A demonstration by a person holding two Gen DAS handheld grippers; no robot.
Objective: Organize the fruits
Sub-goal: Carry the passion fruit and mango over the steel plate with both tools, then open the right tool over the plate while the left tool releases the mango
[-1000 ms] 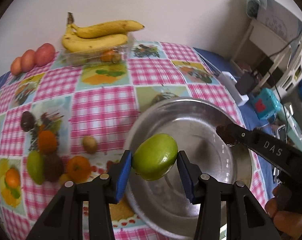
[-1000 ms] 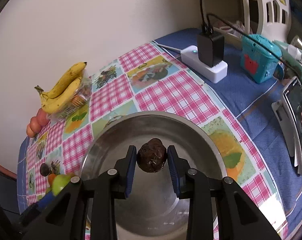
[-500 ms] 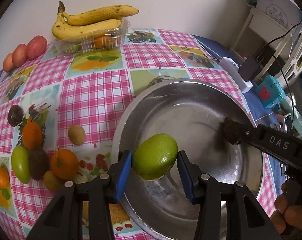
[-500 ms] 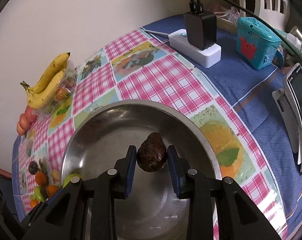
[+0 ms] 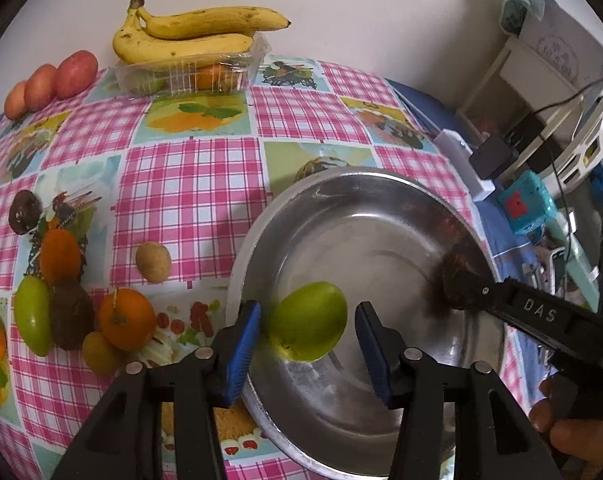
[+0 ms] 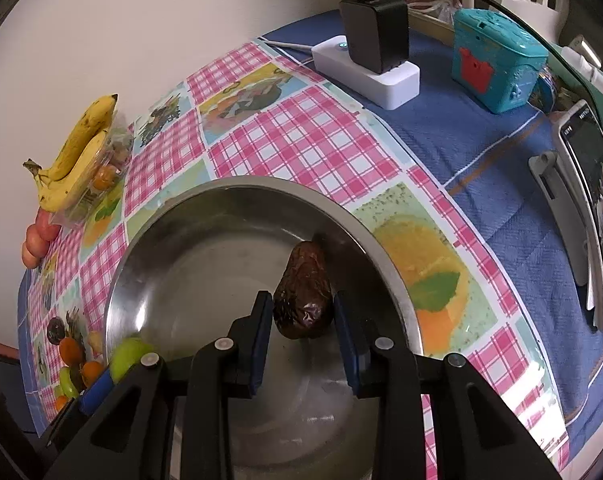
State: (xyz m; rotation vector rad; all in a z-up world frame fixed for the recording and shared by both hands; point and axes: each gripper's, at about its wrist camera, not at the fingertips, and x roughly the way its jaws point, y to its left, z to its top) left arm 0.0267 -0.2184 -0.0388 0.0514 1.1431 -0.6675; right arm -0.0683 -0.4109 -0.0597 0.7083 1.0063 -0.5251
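Observation:
A steel bowl point(image 5: 341, 178) stands on the pink checked tablecloth. Over its left rim, a green fruit point(image 5: 307, 326) sits between the blue pads of my left gripper point(image 5: 307, 344), whose jaws are opening. The fruit still touches the left pad, and a gap shows at the right pad. In the right wrist view my right gripper point(image 6: 301, 320) is shut on a dark brown wrinkled fruit point(image 6: 301, 300), low inside the bowl point(image 6: 241, 184) near its far right wall. The same gripper shows from the side in the left wrist view, with the brown fruit point(image 5: 451, 276) at its tip.
Several loose fruits point(image 5: 61, 300) lie left of the bowl, with a small tan one point(image 5: 153, 260) nearer. At the back, bananas point(image 5: 189, 32) lie on a clear plastic box beside red fruits point(image 5: 49, 84). A power strip with charger point(image 6: 369, 60), a teal toy point(image 6: 497, 64) and a phone on a stand point(image 6: 589, 208) sit right.
The left jaws have widened and the right pad has come off the green fruit. The right gripper has sunk a little into the bowl with the brown fruit, which now stands more upright.

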